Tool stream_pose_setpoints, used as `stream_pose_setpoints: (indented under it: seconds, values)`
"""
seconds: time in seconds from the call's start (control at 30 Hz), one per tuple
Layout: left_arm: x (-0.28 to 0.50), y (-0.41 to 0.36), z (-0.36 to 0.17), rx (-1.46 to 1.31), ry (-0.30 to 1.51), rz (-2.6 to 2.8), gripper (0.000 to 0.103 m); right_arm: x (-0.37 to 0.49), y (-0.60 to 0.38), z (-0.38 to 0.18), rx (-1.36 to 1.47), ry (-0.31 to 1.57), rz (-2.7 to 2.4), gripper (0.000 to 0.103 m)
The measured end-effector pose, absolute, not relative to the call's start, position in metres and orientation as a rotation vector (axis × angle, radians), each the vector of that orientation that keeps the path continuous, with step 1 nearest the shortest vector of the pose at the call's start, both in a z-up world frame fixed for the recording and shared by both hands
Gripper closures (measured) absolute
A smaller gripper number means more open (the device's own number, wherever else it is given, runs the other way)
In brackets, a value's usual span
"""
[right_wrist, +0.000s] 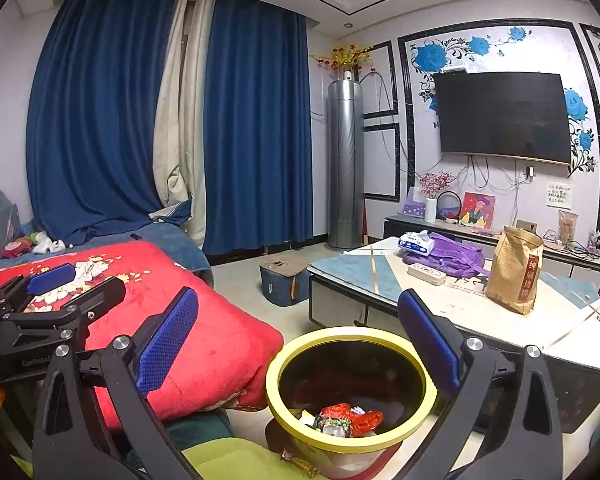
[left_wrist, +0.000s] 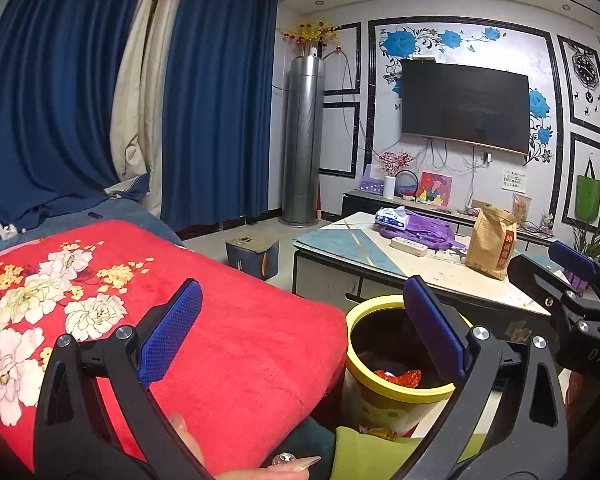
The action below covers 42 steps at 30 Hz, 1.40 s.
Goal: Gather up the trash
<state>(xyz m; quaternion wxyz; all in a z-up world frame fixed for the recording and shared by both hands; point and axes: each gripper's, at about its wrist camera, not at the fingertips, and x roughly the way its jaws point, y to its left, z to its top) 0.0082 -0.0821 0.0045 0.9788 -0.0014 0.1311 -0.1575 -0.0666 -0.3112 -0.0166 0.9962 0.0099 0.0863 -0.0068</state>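
A yellow-rimmed trash bin [right_wrist: 350, 338] stands on the floor between the sofa and the coffee table, with red and colourful wrappers [right_wrist: 348, 420] inside. It also shows in the left wrist view [left_wrist: 354, 364], with a red wrapper [left_wrist: 398, 378] in it. A small wrapper [right_wrist: 298, 462] lies on a green cushion beside the bin. My right gripper [right_wrist: 300, 340] is open and empty, above the bin. My left gripper [left_wrist: 304, 332] is open and empty, over the red blanket's edge, left of the bin. The right gripper [left_wrist: 560, 276] shows at the left view's right edge.
A red floral blanket [left_wrist: 140, 300] covers the sofa at left. The coffee table [right_wrist: 480, 308] at right holds a brown paper bag [right_wrist: 516, 272], a purple bag [right_wrist: 452, 258], a tissue pack and a power strip. A blue box [right_wrist: 284, 284] sits on the floor.
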Motion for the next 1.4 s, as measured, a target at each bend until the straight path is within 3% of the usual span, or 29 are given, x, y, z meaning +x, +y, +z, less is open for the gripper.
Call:
stream_pose_setpoints:
  seconds: [1.4]
  values:
    - [0.0107,-0.0748,0.0009,-0.009,0.268,-0.311,0.011,-0.0616,-0.3041,-0.0237,0.013,0.187,0.000,0.006]
